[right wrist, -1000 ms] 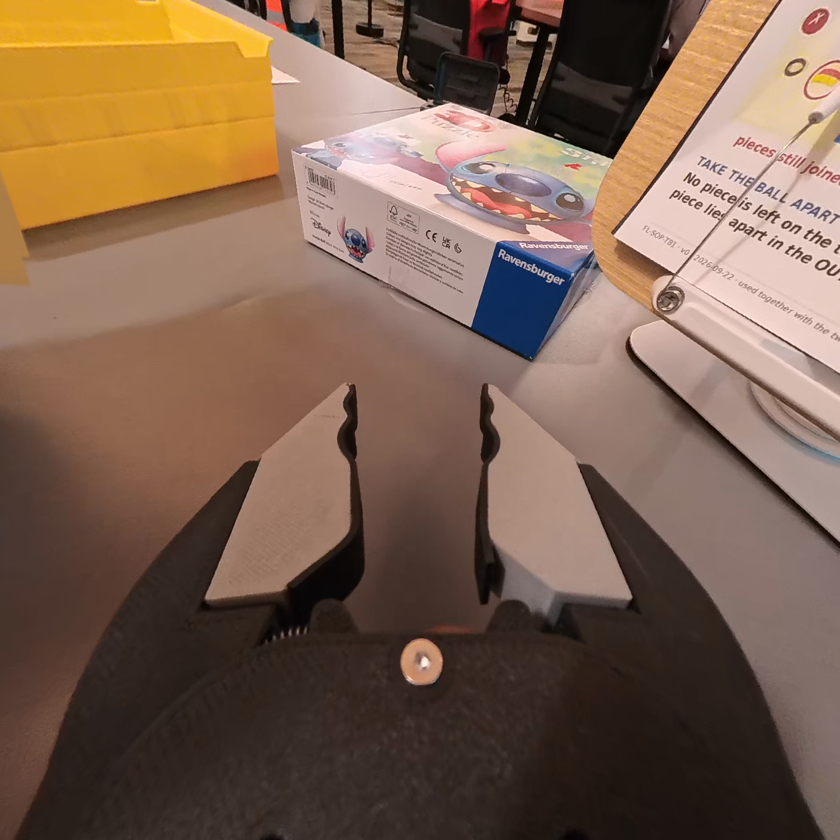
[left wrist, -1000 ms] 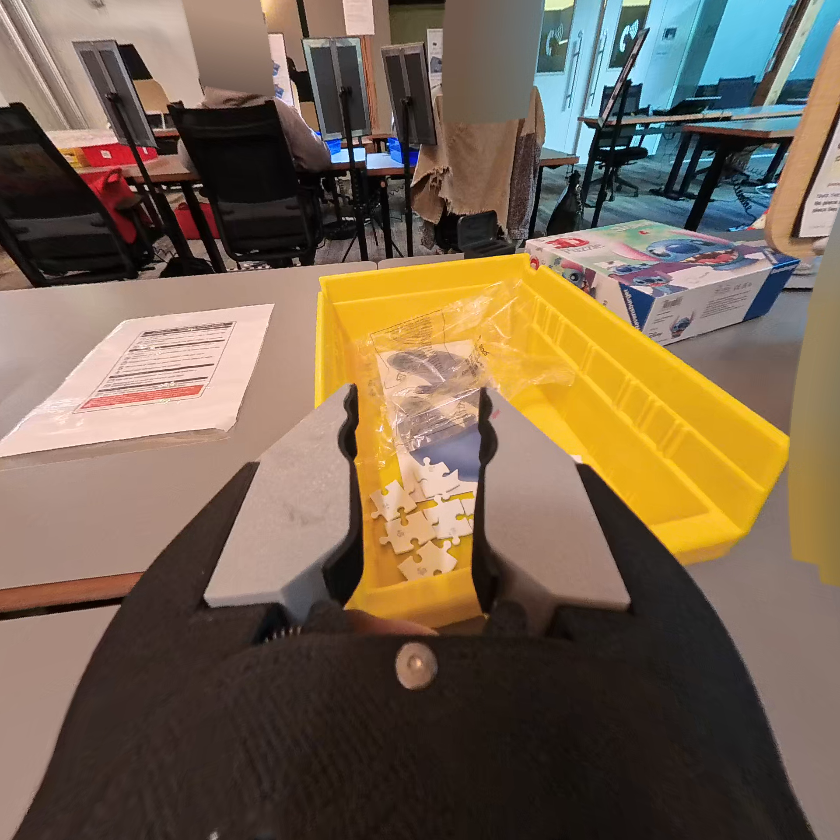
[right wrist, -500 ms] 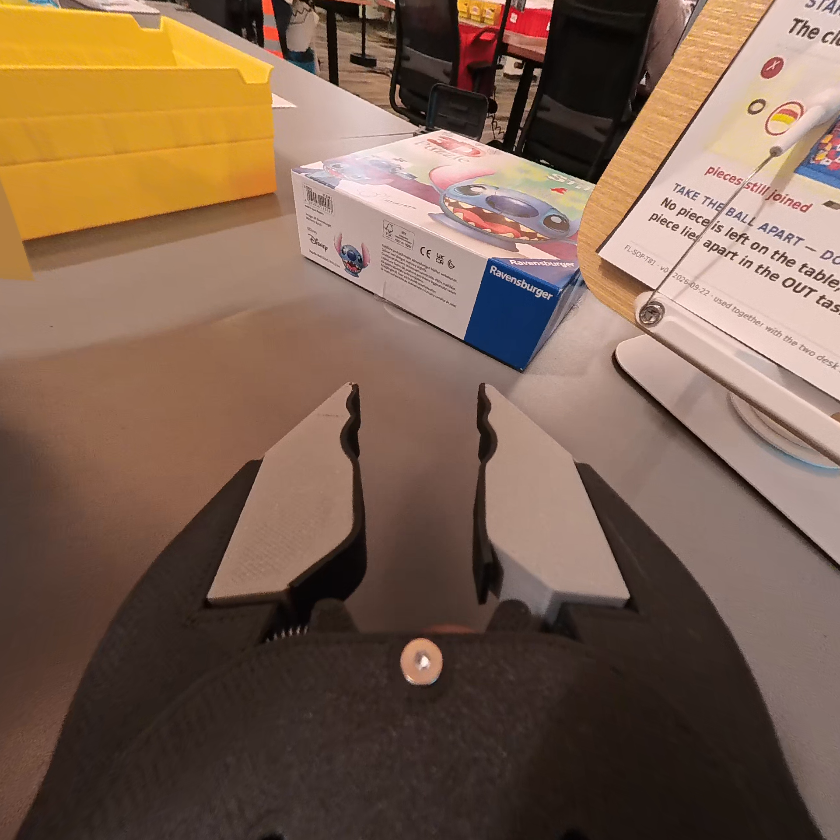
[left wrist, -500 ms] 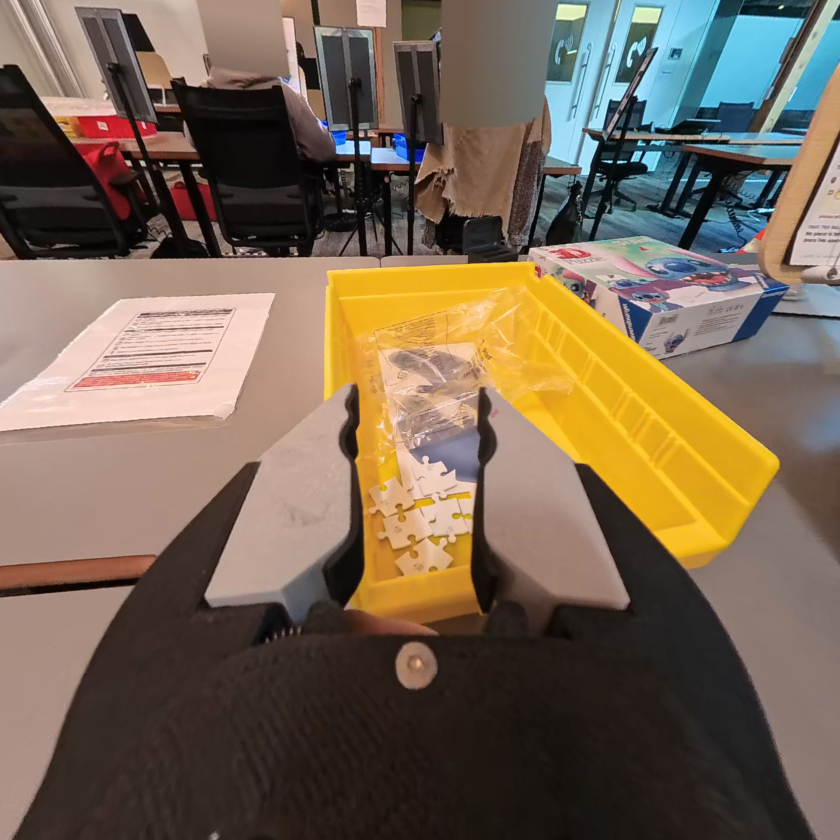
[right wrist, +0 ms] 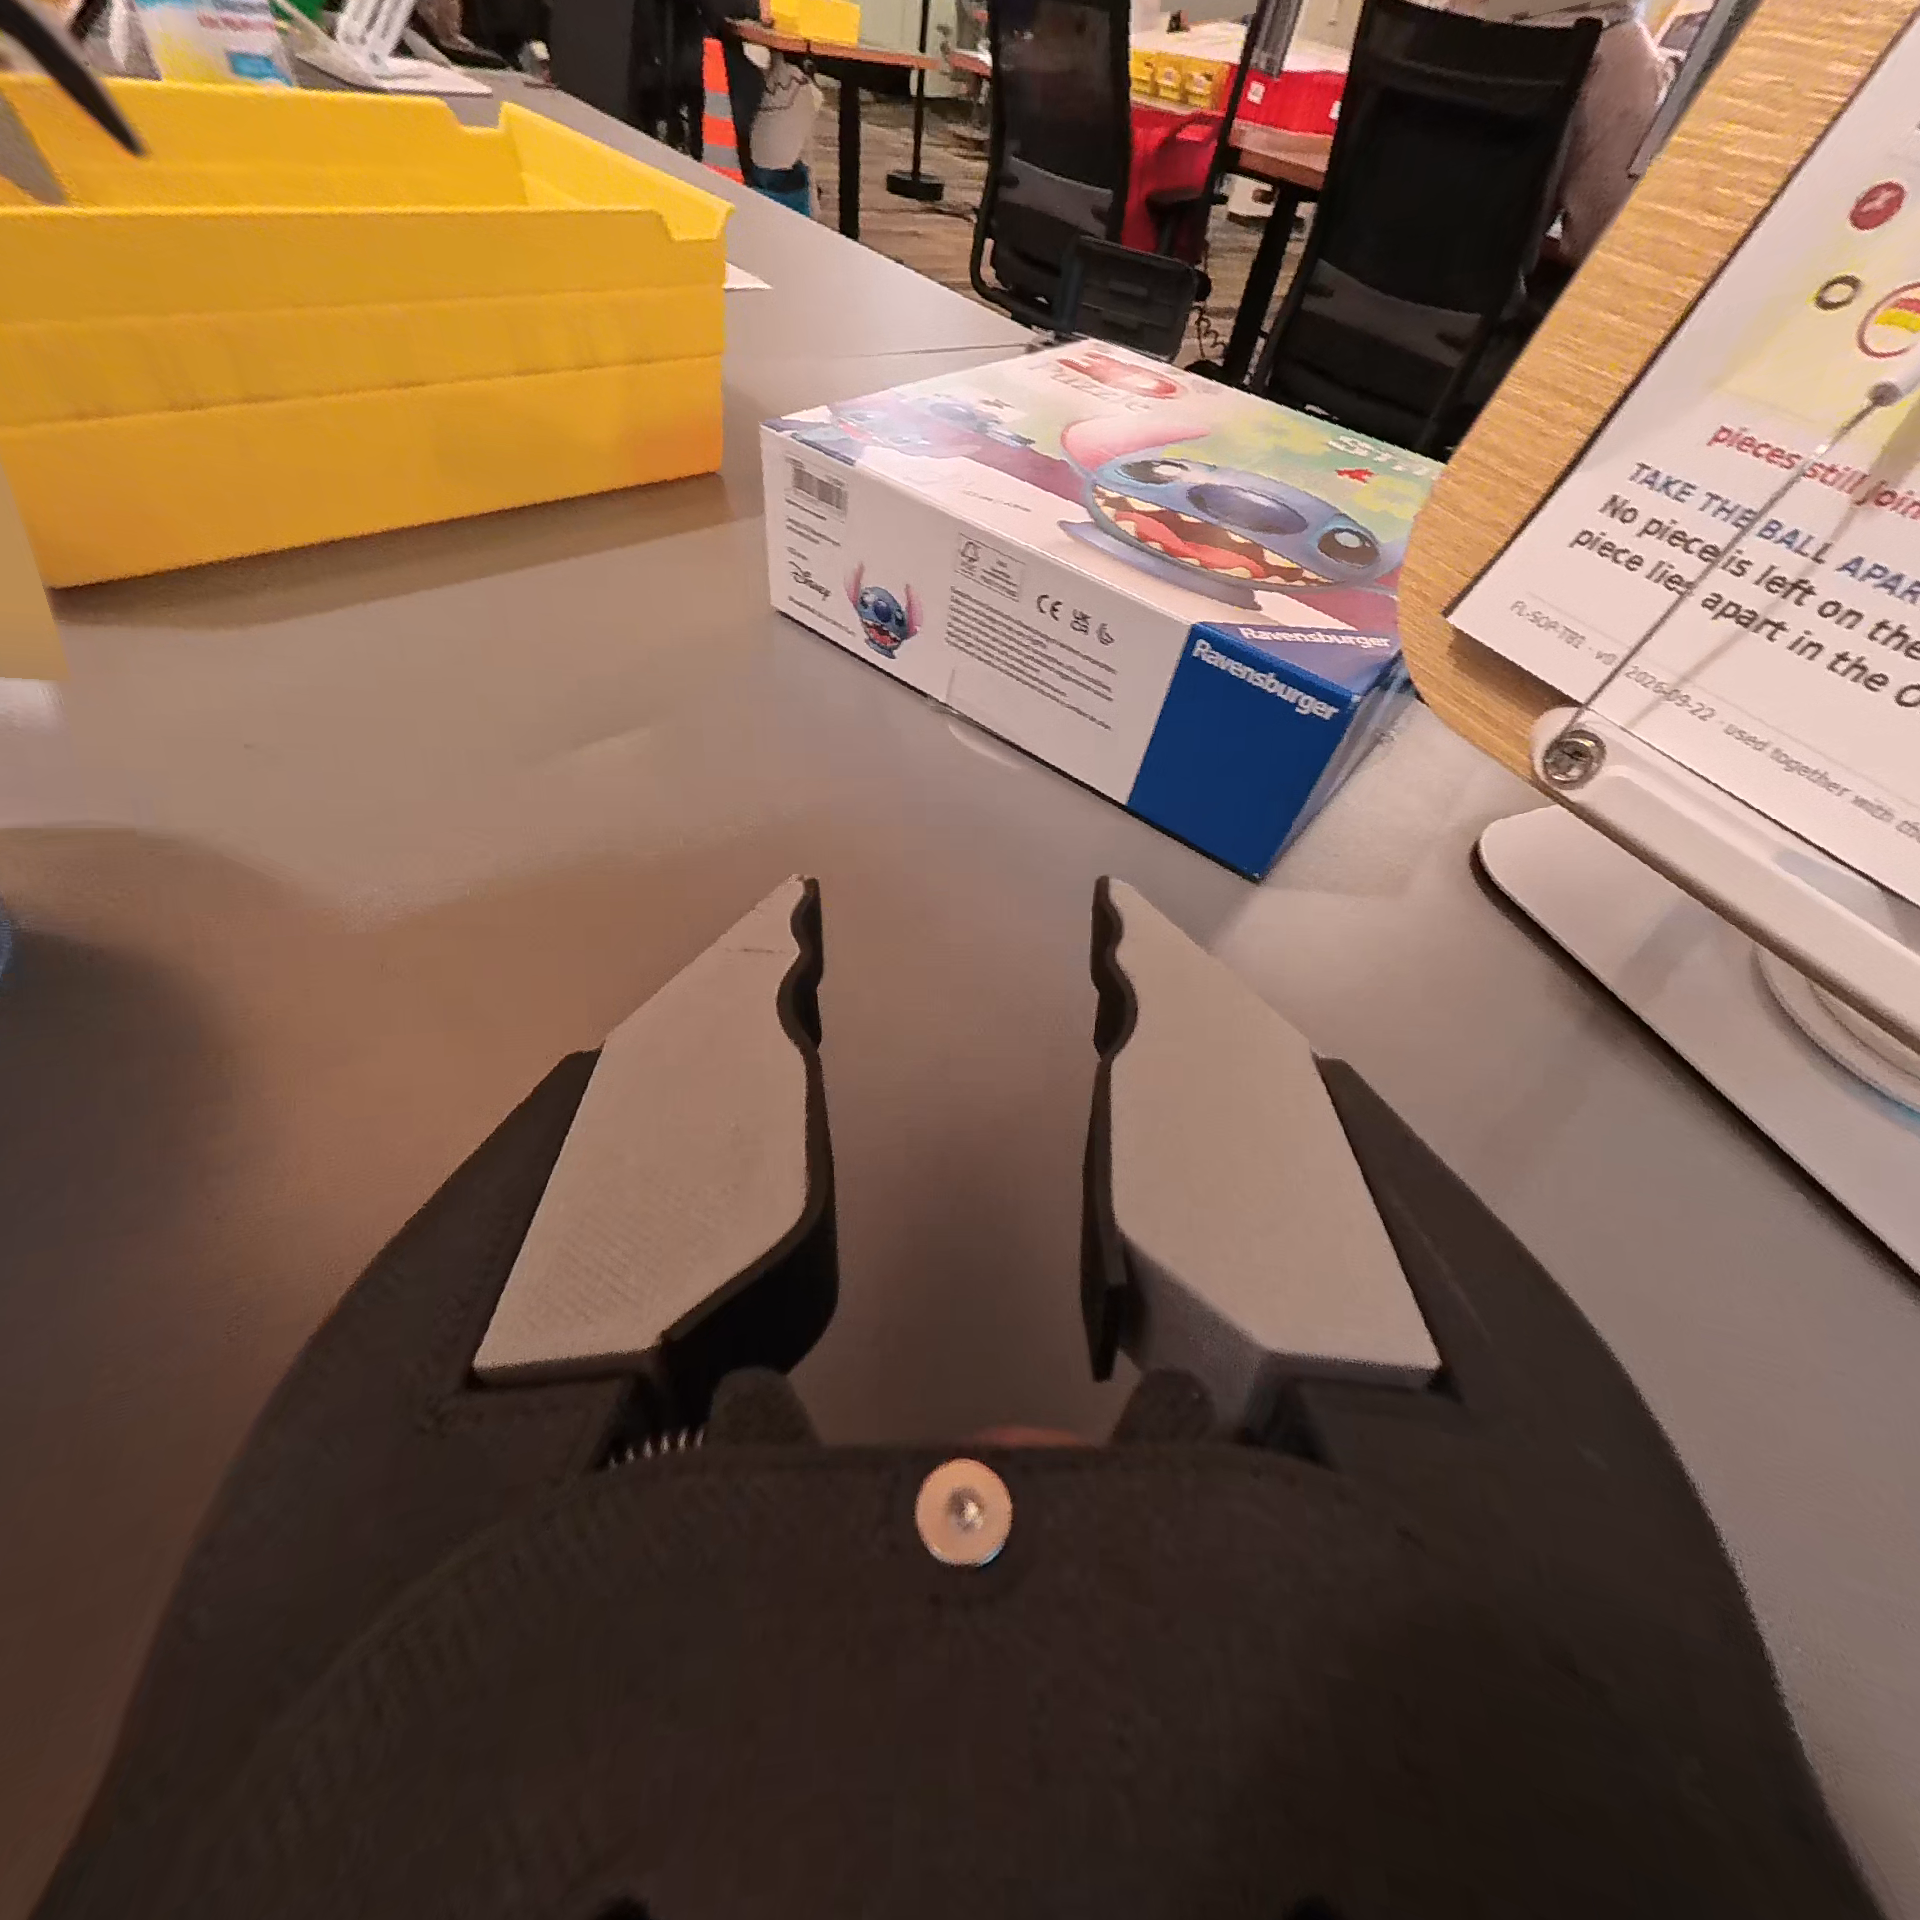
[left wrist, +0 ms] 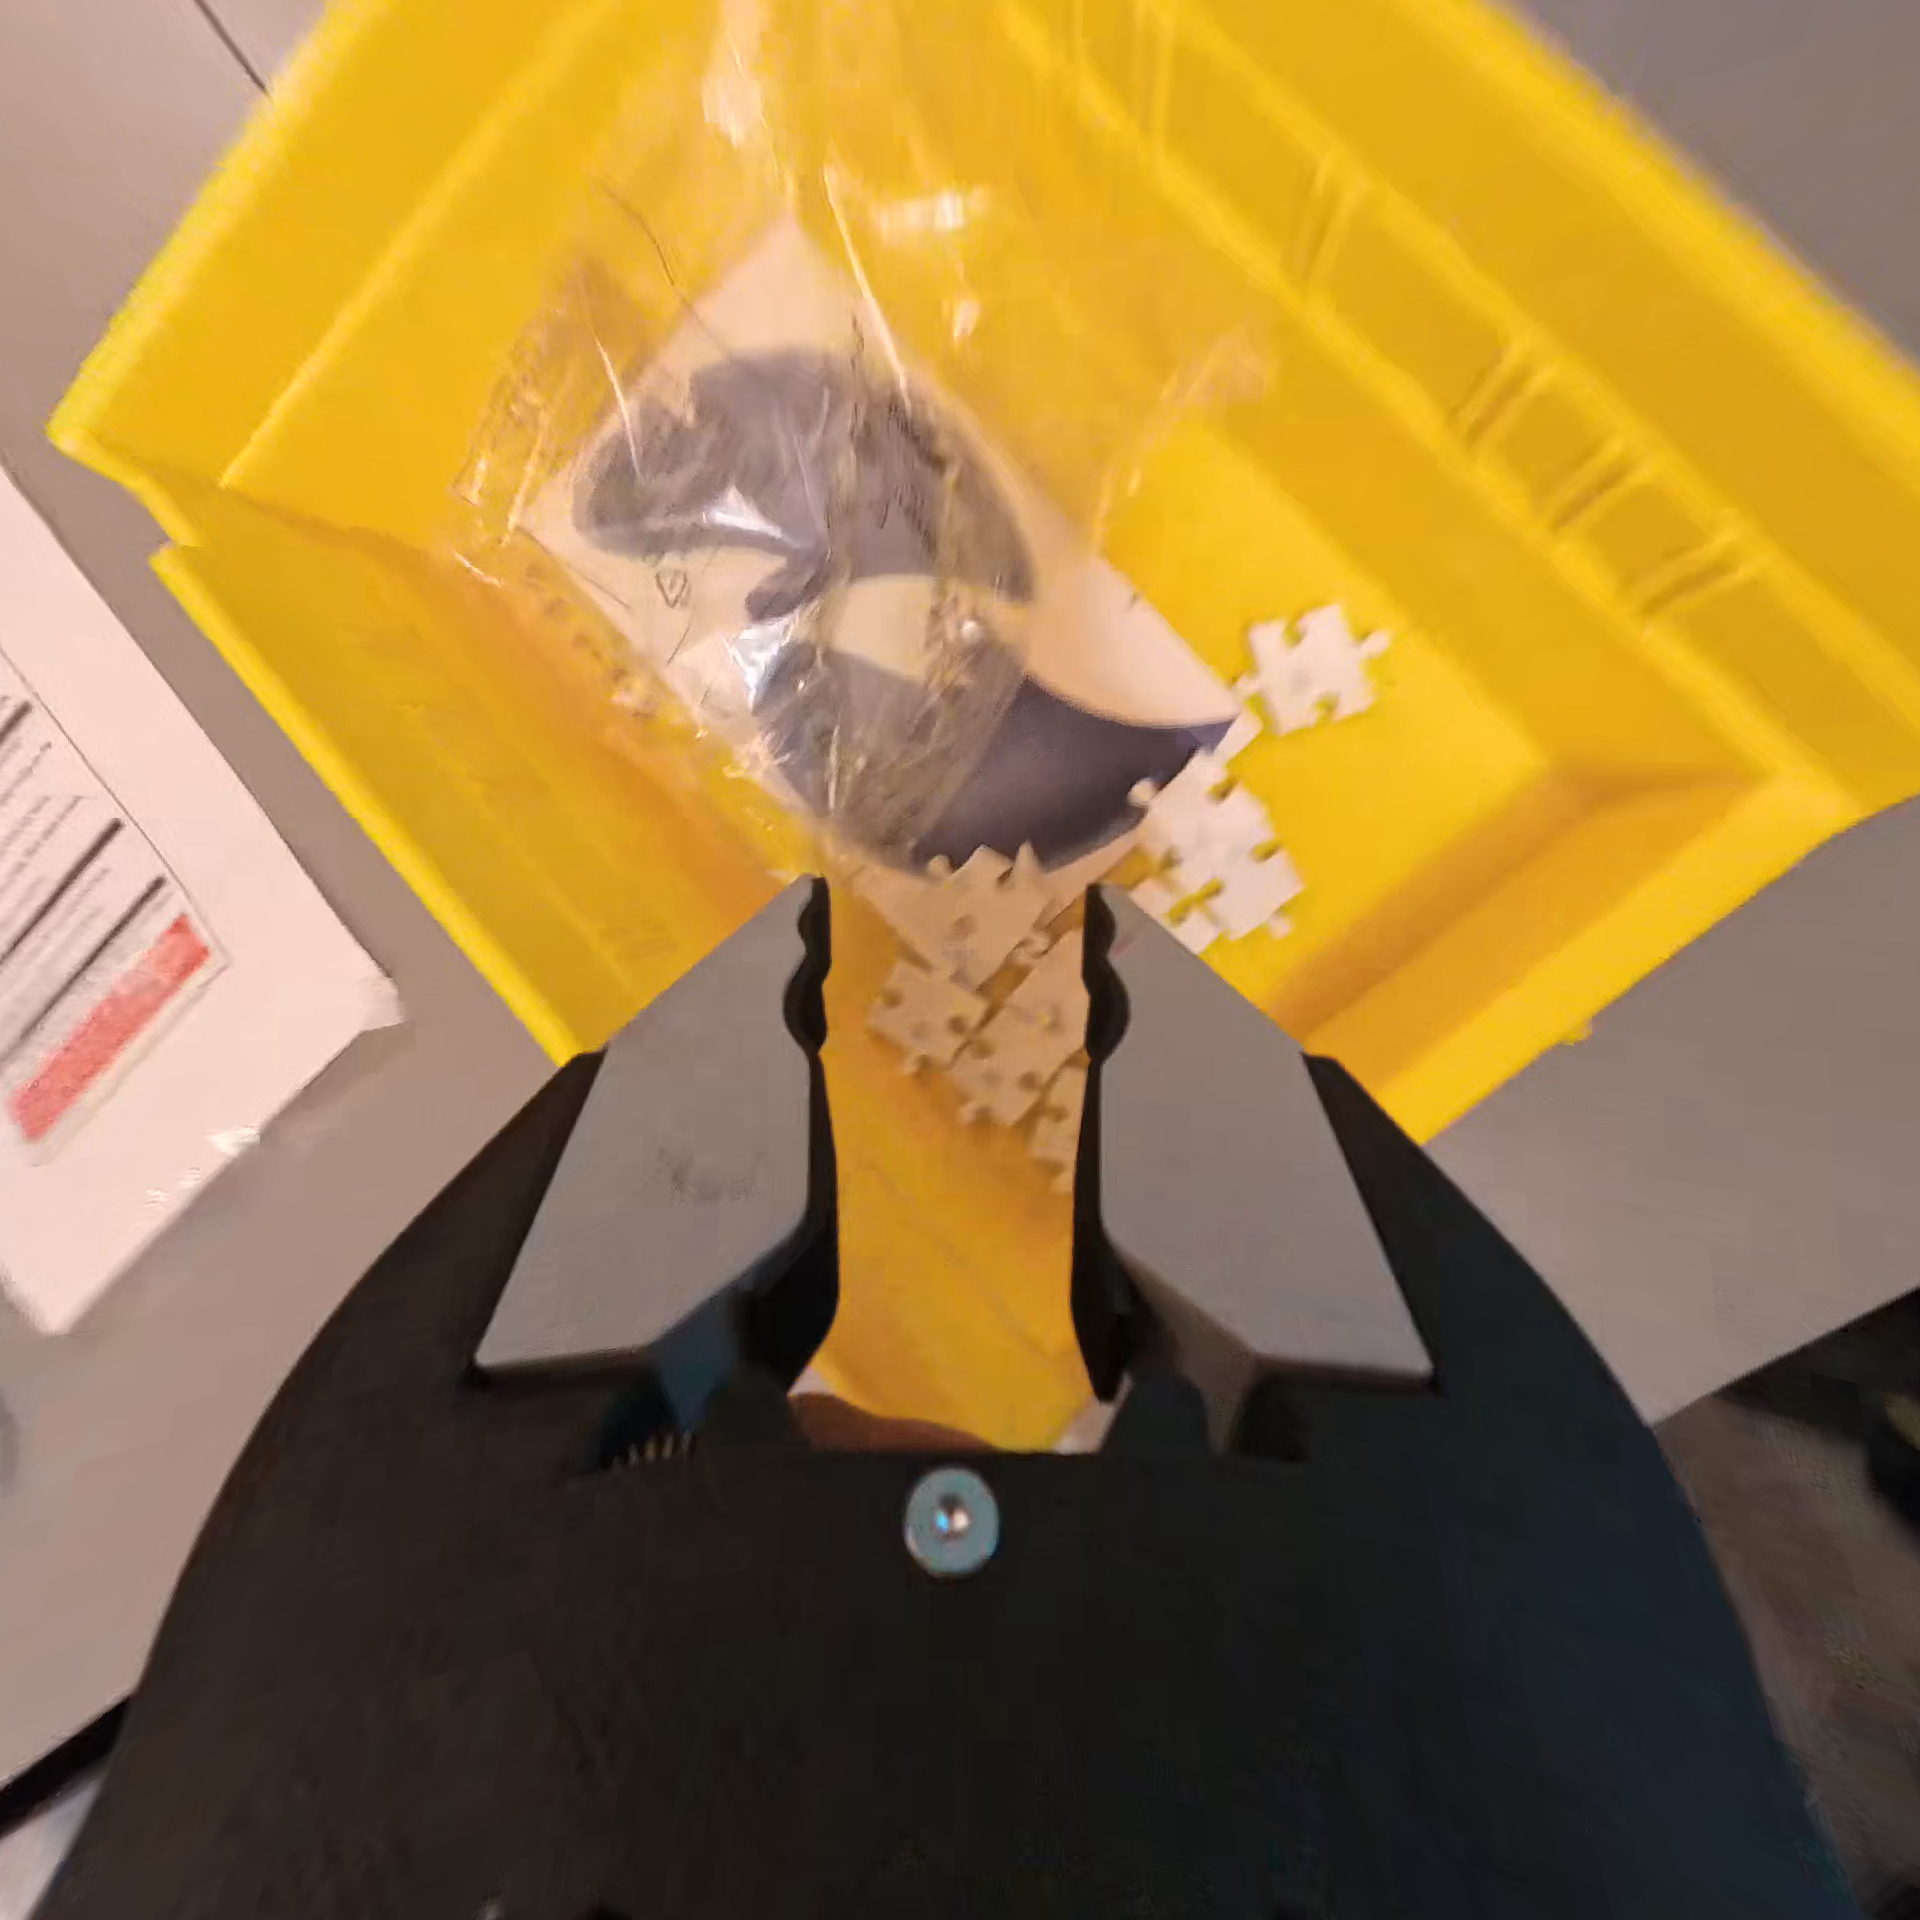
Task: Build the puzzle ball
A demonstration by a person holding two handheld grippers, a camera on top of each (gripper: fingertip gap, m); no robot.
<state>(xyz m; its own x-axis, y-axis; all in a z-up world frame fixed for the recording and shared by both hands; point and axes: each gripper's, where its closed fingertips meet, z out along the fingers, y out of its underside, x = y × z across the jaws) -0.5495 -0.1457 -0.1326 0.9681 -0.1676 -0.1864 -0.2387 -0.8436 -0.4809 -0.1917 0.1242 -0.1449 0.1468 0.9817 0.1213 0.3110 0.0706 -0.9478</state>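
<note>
A yellow bin (left wrist: 1621, 790) holds several loose white puzzle pieces (left wrist: 1221, 862) and a clear plastic bag (left wrist: 831, 582) with dark parts and a white sheet inside. My left gripper (left wrist: 951, 920) is open and empty, tilted down over the bin's near end, with pieces showing between its fingers. The view is blurred. My right gripper (right wrist: 956, 914) is open and empty, low over the grey table. The bin shows from the side at the left of the right wrist view (right wrist: 353, 343). The left gripper's tip (right wrist: 52, 94) shows above the bin there.
A puzzle box (right wrist: 1091, 592) lies on the table beyond the right gripper. A wooden board with a printed sheet on a white stand (right wrist: 1704, 914) is at the right. A laminated sheet (left wrist: 114, 935) lies left of the bin. Chairs and desks stand behind. Across from one pair of fingers to the other is roughly 45 centimeters.
My left gripper has swung forward and tipped steeply down over the bin, rolling so the bin looks tilted. My right gripper has barely moved. Both stay open.
</note>
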